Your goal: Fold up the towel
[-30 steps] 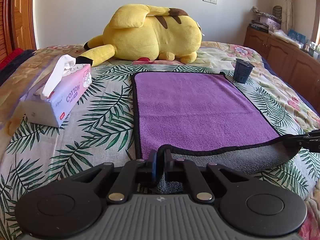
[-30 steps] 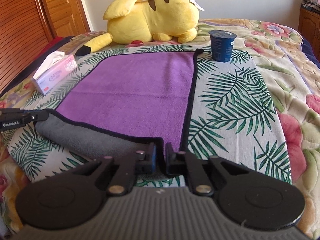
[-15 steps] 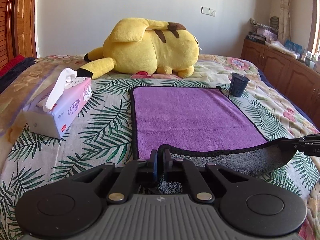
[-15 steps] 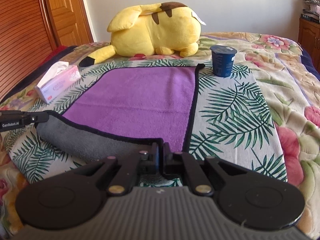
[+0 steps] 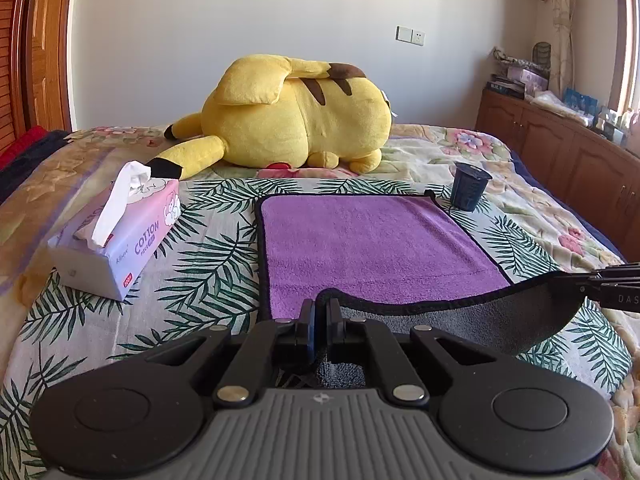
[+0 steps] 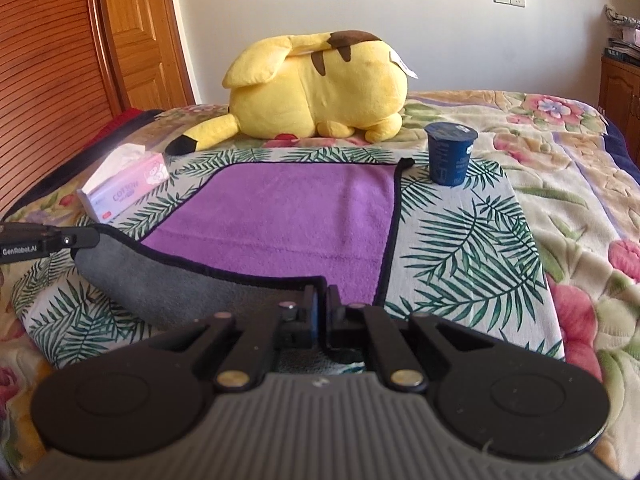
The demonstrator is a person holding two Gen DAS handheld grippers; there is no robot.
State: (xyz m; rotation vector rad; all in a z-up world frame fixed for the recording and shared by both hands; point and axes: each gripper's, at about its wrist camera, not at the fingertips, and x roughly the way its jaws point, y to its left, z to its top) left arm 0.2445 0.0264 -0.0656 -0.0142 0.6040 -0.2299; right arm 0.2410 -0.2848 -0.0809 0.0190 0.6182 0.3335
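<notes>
A purple towel (image 5: 372,240) with a black hem and grey underside lies on the leaf-print bedspread; it also shows in the right wrist view (image 6: 288,216). My left gripper (image 5: 320,312) is shut on its near left corner. My right gripper (image 6: 320,300) is shut on its near right corner. The near edge is lifted off the bed between them, and the grey underside (image 5: 480,324) sags and faces me. The right gripper's tip shows at the right edge of the left view (image 5: 608,284); the left gripper's tip shows at the left edge of the right view (image 6: 48,240).
A yellow plush toy (image 5: 296,116) lies beyond the towel's far edge. A tissue box (image 5: 120,236) sits left of the towel. A dark blue cup (image 6: 450,156) stands by the far right corner. Wooden cabinets (image 5: 560,160) line the right wall.
Both grippers have risen with the towel's near corners held. The near edge is lifted higher and has come forward over the purple face, showing more grey underside.
</notes>
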